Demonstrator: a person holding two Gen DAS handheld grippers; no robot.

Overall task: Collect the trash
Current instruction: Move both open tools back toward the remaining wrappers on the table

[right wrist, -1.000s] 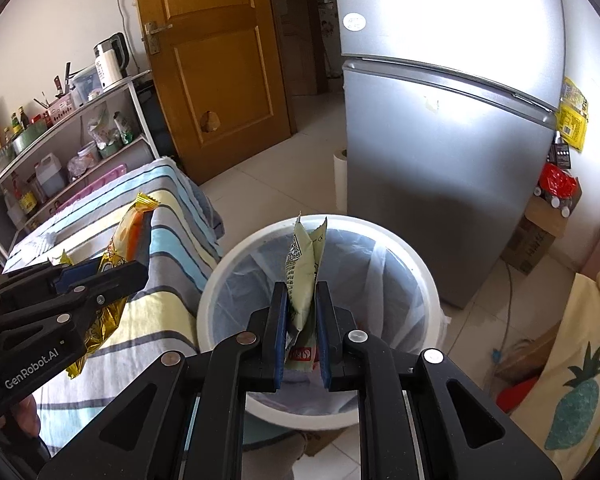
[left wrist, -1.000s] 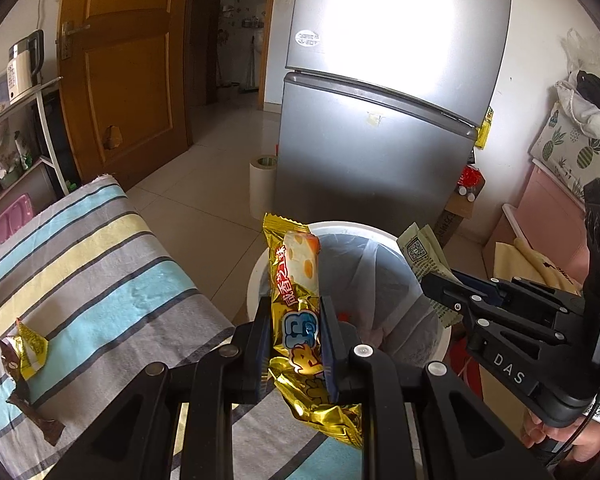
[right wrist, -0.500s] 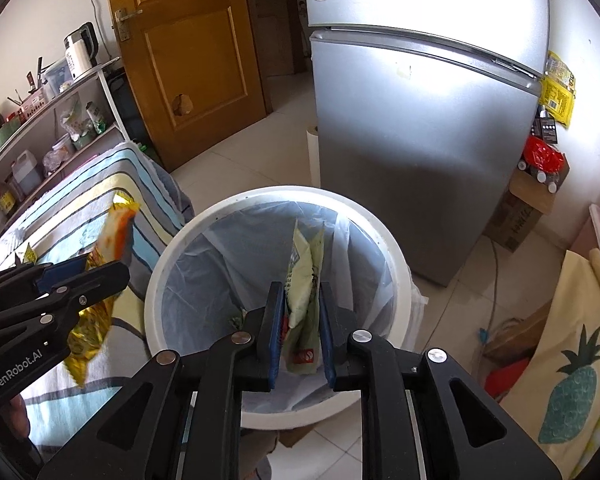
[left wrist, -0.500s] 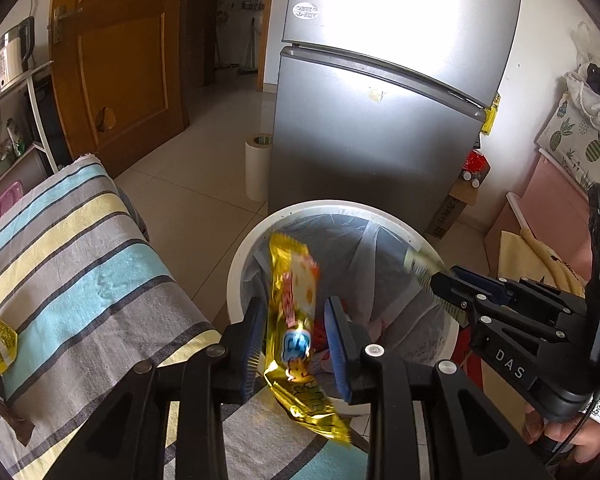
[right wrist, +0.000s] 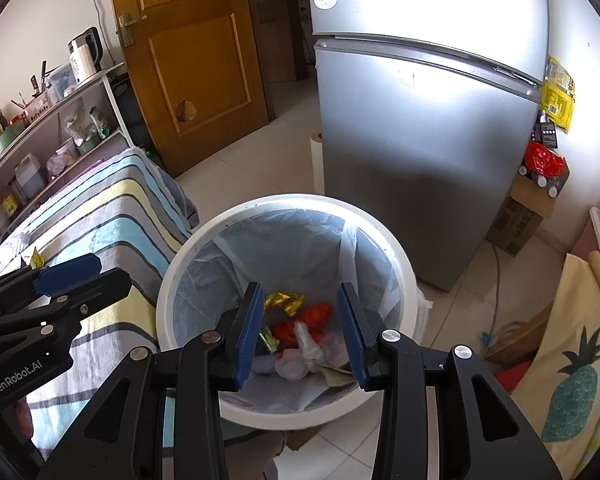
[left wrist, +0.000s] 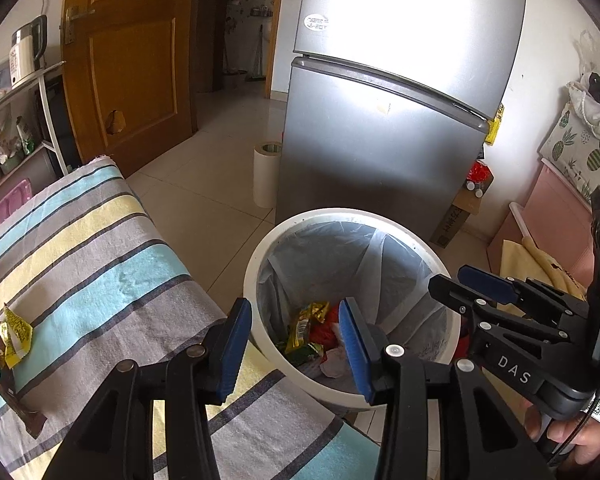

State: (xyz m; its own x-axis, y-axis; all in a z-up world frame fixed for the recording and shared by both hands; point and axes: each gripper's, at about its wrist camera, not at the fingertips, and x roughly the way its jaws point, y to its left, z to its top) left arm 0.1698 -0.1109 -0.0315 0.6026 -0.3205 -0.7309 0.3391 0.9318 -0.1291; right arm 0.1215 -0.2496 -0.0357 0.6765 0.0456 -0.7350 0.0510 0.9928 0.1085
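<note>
Left gripper point(left wrist: 296, 328), right gripper point(right wrist: 298, 326): jaws opening, nothing between, above white bin point(right wrist: 396, 256). Remaining brown-and-yellow wrapper point(left wrist: 10, 344) on striped cloth point(left wrist: 100, 256): likely light, crinkly, slippery; pinch crumpled middle.

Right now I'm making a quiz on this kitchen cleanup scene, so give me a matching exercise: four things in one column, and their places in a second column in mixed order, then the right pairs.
Things:
1. gold snack wrapper
2. brown and yellow wrapper
3. electric kettle
4. paper roll

Places:
A. on the top shelf of the rack, left of the door
B. on the floor beside the fridge
C. inside the lined white trash bin
D. on the striped cloth

Pairs: 1-C, 2-D, 3-A, 4-B
</note>
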